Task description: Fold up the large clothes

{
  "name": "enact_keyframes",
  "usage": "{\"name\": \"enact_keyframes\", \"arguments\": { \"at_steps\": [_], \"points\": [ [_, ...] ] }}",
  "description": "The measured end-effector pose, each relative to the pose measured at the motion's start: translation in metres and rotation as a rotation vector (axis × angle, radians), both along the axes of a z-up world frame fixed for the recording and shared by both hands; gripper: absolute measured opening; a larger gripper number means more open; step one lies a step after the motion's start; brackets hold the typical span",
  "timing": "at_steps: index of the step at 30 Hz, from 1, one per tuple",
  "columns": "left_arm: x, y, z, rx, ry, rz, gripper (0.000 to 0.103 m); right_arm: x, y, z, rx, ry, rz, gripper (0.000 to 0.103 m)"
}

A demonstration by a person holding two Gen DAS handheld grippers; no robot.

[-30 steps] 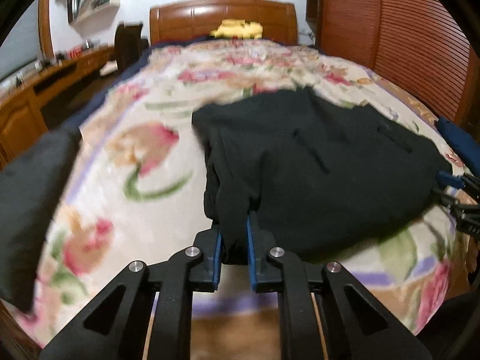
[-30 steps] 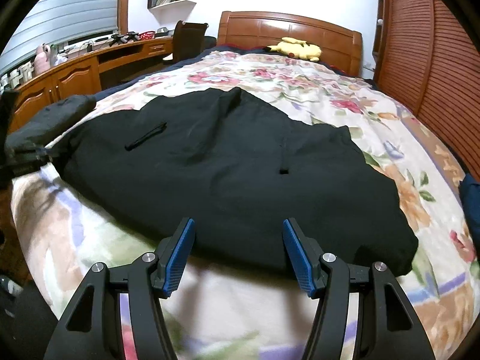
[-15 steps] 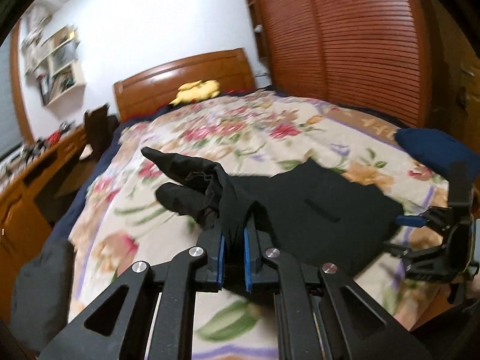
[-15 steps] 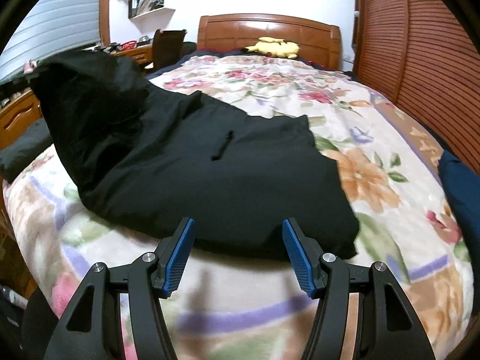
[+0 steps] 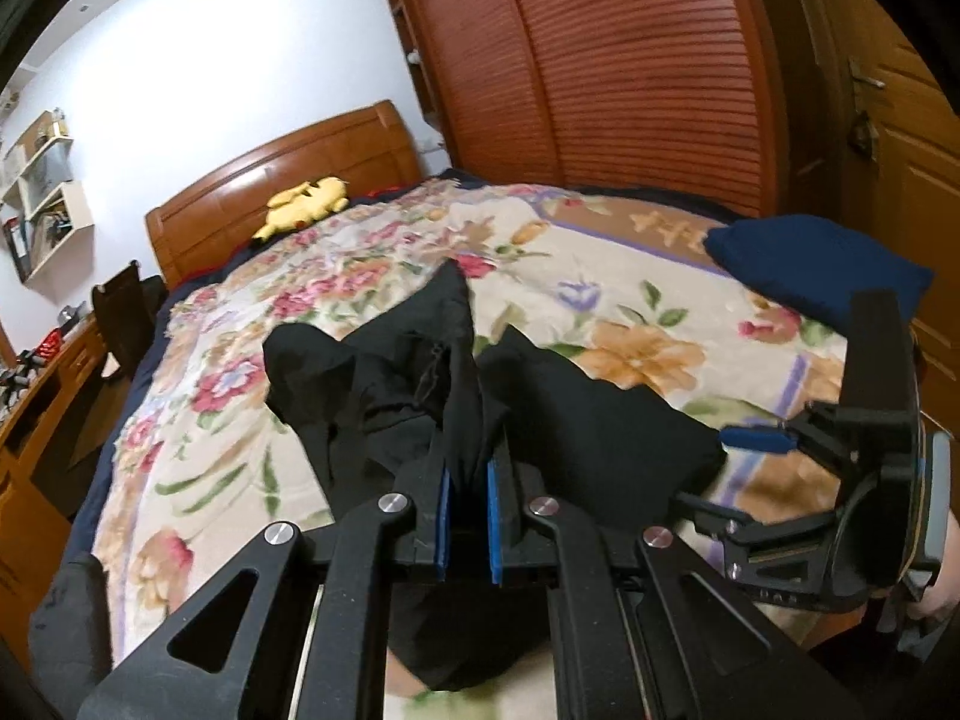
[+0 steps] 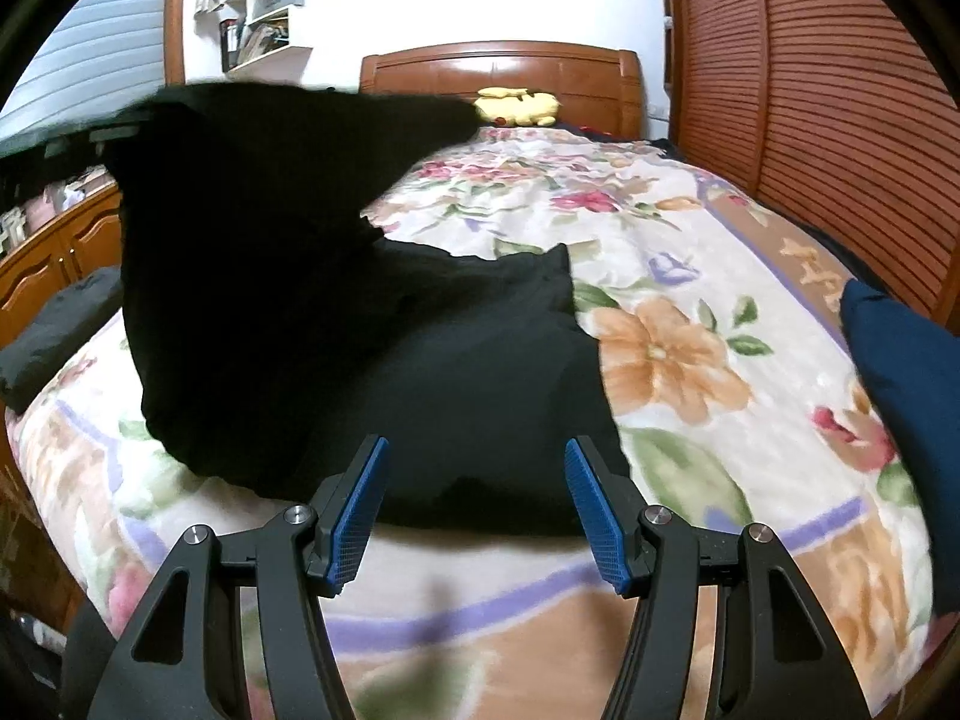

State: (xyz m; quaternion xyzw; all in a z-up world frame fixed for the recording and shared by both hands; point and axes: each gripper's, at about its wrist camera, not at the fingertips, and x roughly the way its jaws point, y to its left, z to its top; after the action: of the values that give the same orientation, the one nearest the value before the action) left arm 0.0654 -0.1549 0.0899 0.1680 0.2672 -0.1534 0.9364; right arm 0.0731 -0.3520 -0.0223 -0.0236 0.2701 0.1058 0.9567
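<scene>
A large black garment (image 5: 588, 420) lies on the floral bedspread (image 5: 372, 276) near the foot of the bed. My left gripper (image 5: 467, 480) is shut on a bunched edge of it and holds that part raised above the bed. In the right wrist view the lifted black garment (image 6: 270, 228) hangs as a dark sheet at the left, over the part that lies flat. My right gripper (image 6: 474, 480) stands open just short of the garment's near edge, nothing between its blue pads. The right gripper (image 5: 756, 438) also shows at the right of the left wrist view.
A dark blue folded cloth (image 6: 900, 360) lies at the bed's right edge. A dark grey folded garment (image 6: 54, 330) sits at the left edge. A yellow plush toy (image 6: 519, 105) rests by the wooden headboard (image 6: 498, 72). A slatted wardrobe (image 6: 840, 90) lines the right, a desk (image 6: 48, 252) the left.
My left gripper has lifted the gripped edge of the garment and carried it to the right over the flat part. The right gripper has shifted a little right, still open.
</scene>
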Motion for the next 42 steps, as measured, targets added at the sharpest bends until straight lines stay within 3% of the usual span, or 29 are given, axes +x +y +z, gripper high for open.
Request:
{"name": "enact_keyframes", "arguments": {
  "at_steps": [5, 9, 13, 16, 18, 19, 20, 26, 34, 42],
  "points": [
    [0.002, -0.014, -0.029, 0.017, 0.063, -0.021, 0.010, -0.002, -0.007, 0.004, 0.009, 0.005, -0.038, 0.063],
    [-0.004, -0.016, -0.035, -0.006, 0.068, -0.007, 0.015, 0.001, -0.009, 0.005, 0.023, 0.017, -0.056, 0.063],
    [-0.015, -0.004, -0.022, -0.092, 0.064, -0.031, 0.047, -0.001, -0.010, 0.008, 0.044, 0.009, -0.061, 0.063],
    [-0.029, 0.006, -0.012, -0.119, 0.033, -0.031, 0.055, -0.002, -0.012, 0.010, 0.060, 0.000, -0.064, 0.063],
    [-0.038, 0.018, -0.009, -0.147, 0.021, -0.025, 0.068, -0.003, -0.013, 0.011, 0.068, -0.007, -0.061, 0.063],
    [-0.043, 0.026, -0.008, -0.160, 0.015, -0.017, 0.081, -0.004, -0.013, 0.011, 0.070, -0.011, -0.060, 0.063],
    [-0.047, 0.033, -0.009, -0.169, 0.003, -0.007, 0.083, -0.005, -0.012, 0.012, 0.071, -0.014, -0.057, 0.063],
    [-0.058, 0.077, -0.024, -0.211, 0.001, 0.069, 0.083, -0.009, -0.002, 0.022, 0.063, -0.052, -0.023, 0.063],
    [-0.074, 0.126, -0.047, -0.210, -0.015, 0.149, 0.083, -0.021, 0.032, 0.051, 0.078, -0.156, 0.079, 0.063],
    [-0.081, 0.171, -0.061, -0.248, -0.008, 0.195, 0.083, 0.013, 0.085, 0.069, 0.046, -0.148, 0.209, 0.071]
  ]
}}
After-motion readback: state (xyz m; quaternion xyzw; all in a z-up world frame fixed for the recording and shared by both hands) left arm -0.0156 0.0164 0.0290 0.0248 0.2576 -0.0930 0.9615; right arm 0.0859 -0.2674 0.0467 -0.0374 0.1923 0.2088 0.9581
